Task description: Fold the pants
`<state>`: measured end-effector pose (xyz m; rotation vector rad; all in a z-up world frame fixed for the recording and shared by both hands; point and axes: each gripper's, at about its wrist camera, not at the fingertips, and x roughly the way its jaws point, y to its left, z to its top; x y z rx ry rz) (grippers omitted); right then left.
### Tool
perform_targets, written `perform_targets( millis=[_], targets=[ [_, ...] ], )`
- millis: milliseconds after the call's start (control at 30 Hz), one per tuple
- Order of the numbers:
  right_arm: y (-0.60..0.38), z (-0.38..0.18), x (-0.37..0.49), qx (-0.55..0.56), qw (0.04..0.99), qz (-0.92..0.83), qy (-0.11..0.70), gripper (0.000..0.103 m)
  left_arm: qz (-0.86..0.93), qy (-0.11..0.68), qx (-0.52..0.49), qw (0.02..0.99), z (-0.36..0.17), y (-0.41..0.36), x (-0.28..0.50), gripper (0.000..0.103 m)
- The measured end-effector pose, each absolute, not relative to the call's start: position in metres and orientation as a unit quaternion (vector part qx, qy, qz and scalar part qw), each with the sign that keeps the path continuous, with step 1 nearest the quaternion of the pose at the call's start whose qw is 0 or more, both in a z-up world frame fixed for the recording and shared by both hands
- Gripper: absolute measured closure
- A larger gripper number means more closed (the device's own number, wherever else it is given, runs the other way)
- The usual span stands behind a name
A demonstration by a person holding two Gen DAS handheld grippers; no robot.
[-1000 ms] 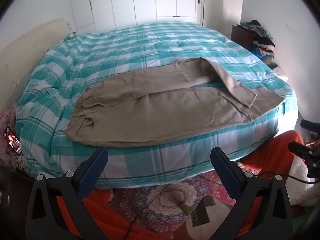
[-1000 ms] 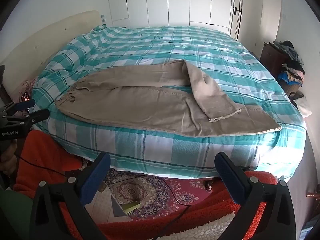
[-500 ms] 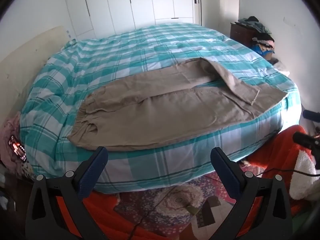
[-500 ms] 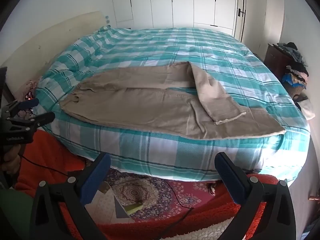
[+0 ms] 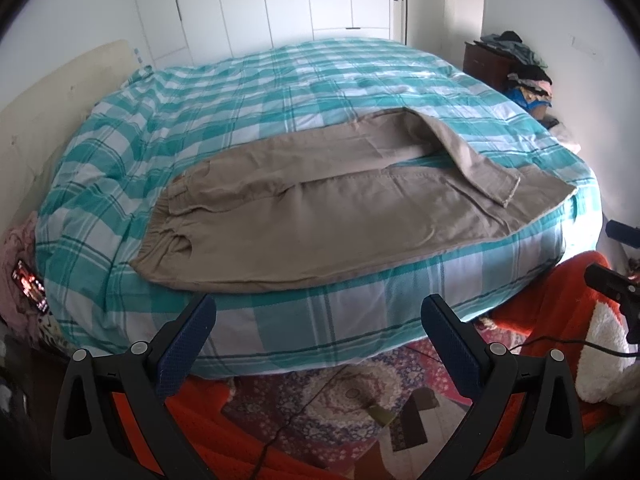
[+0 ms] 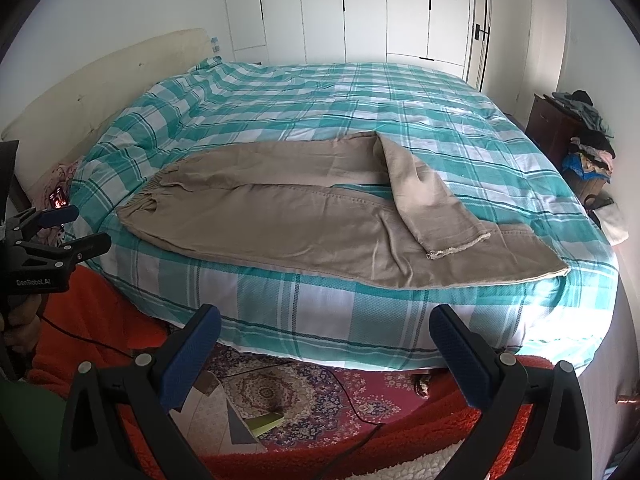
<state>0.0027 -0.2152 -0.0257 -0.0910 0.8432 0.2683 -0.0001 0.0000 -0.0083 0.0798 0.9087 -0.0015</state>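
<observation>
Pants point(image 5: 320, 216), one beige pair, lie spread along the near edge of the bed point(image 5: 304, 332), waistband point(image 5: 168, 224) toward the headboard and one leg flopped back across the other so its frayed hem point(image 6: 460, 248) rests on the lower leg. Both grippers hang off the mattress above the patterned rug point(image 6: 280, 392), well short of the cloth. The left gripper point(image 5: 318, 320) has its jaws wide apart and holds nothing; the right gripper point(image 6: 326, 324) is the same.

From where I stand, the sensible start is to straighten that stray leg: pinch it at the hem with the right, steady the waistband with the left, and lay one leg squarely over the other before folding lengthwise. Grip only the pants fabric, not the checked cover beneath, or the bedding will ride up with it.

Count: one pair of pants, two legs, one bed, two grippers, one rug, one dark nightstand point(image 6: 556, 136) heaped with clothes.
</observation>
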Motion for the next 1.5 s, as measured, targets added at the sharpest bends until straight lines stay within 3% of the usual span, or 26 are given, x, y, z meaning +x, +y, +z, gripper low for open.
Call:
perform_targets(
  millis=[1500],
  targets=[
    [-0.209,-0.038,0.001,-0.061,0.896,0.127,0.421,0.0,-0.017,0.45,0.023,0.892,-0.015,-0.003,-0.001,0.001]
  ],
)
